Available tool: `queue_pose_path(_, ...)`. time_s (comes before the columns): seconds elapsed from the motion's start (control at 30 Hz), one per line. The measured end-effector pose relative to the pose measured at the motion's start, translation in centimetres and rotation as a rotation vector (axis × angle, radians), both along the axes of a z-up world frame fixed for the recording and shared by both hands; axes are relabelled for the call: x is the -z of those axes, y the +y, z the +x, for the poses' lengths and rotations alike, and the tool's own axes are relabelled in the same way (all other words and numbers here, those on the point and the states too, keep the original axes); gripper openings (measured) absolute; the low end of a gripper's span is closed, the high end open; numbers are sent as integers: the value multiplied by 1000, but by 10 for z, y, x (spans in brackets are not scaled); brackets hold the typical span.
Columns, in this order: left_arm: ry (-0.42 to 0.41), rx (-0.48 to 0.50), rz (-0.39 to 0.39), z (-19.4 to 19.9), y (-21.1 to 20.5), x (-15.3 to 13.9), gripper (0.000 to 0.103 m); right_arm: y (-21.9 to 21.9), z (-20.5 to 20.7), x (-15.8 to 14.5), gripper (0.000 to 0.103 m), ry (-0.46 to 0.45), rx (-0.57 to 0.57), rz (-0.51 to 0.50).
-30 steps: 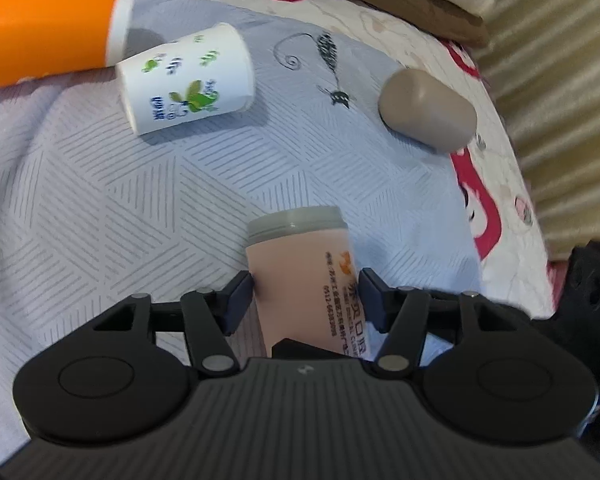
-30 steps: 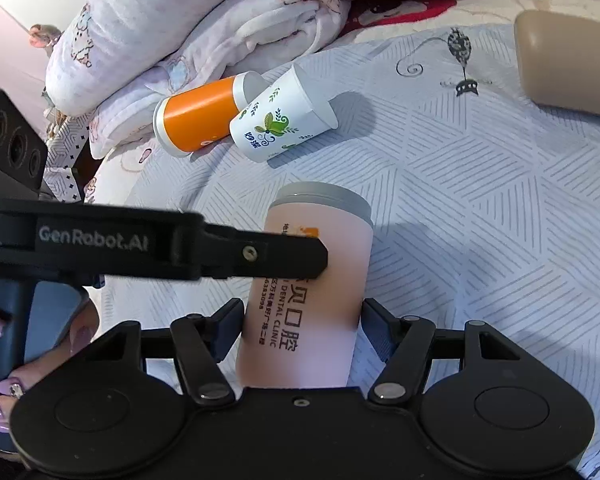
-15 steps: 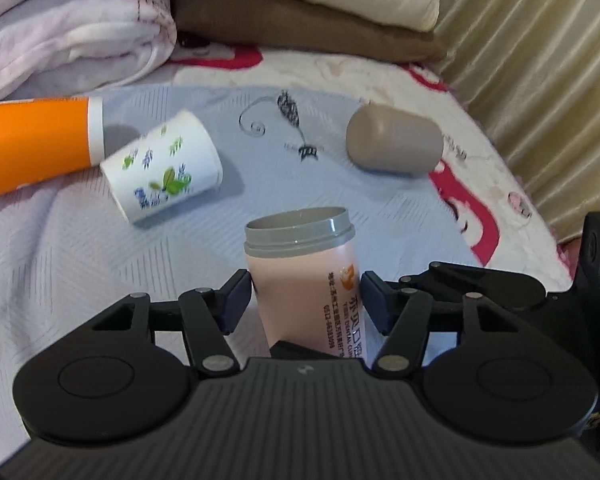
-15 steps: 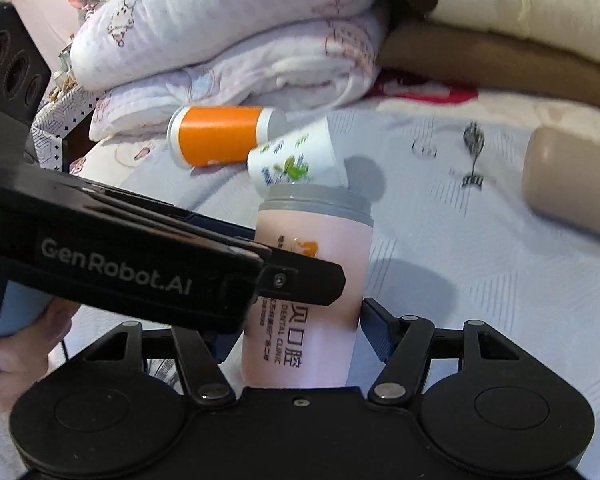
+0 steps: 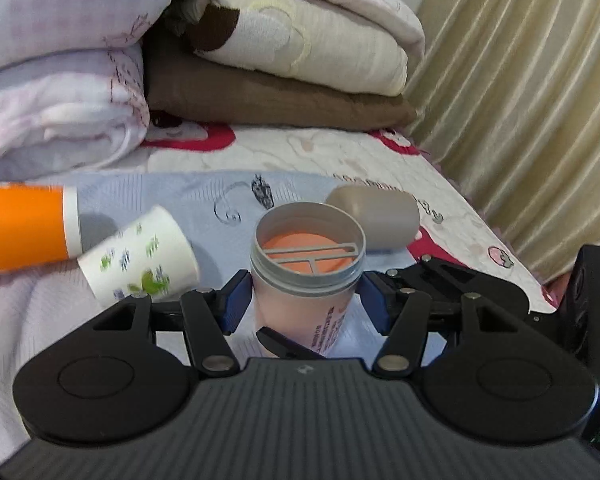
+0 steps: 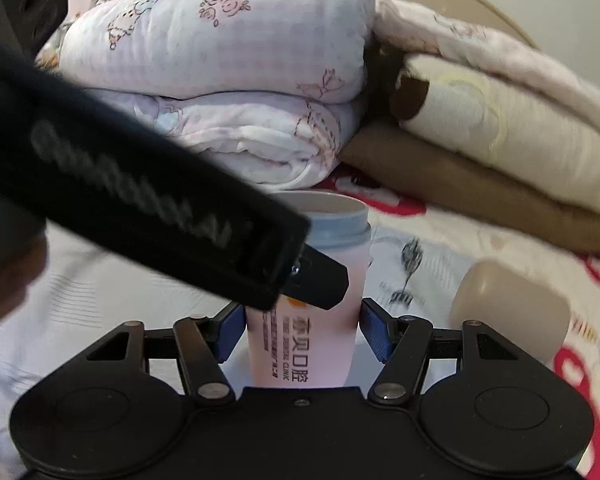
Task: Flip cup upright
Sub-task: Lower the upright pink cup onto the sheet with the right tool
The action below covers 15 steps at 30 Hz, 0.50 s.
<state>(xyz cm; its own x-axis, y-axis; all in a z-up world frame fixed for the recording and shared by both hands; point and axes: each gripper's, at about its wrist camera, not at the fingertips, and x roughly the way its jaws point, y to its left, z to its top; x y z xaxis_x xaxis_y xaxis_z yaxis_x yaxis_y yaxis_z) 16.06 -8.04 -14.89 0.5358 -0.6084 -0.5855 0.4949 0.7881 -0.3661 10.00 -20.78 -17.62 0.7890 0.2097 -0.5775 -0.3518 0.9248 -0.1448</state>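
Note:
A pink cup with a grey threaded rim (image 5: pixel 306 276) stands nearly upright on the bed, its open mouth up. It sits between the blue pads of my left gripper (image 5: pixel 306 304), which touch or nearly touch its sides. In the right wrist view the same pink cup (image 6: pixel 306 320) sits between the pads of my right gripper (image 6: pixel 304 330), which press on its sides. The left gripper's black finger (image 6: pixel 320 276) crosses in front of the cup there.
An orange cup (image 5: pixel 24 232) and a white paper cup with green leaves (image 5: pixel 140 258) lie on their sides at left. A beige cap (image 5: pixel 380 216) lies behind the pink cup. Folded quilts (image 5: pixel 140 60) are stacked at the back, and a curtain (image 5: pixel 520 100) hangs at right.
The pink cup has been tipped from lying on its side to nearly upright, held between both grippers. Both wrist views have swung up toward the quilts.

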Motion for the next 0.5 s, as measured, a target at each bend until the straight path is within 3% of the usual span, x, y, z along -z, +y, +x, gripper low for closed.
queue_pose_path(0.1, -14, 25, 9, 7, -2, -4, 58, -6, 8, 1, 67, -70, -57, -52)
queue_pose_path(0.2, -39, 29, 22, 10, -6, -3, 58, -14, 13, 4, 67, -110, -73, -38)
queue_pose_path(0.33, -71, 28, 69, 12, -14, 4, 58, -17, 21, 12, 67, -125, -50, 0)
queue_pose_path(0.5, -97, 39, 105, 10, -20, 11, 58, -21, 32, 19, 68, -80, -19, 69)
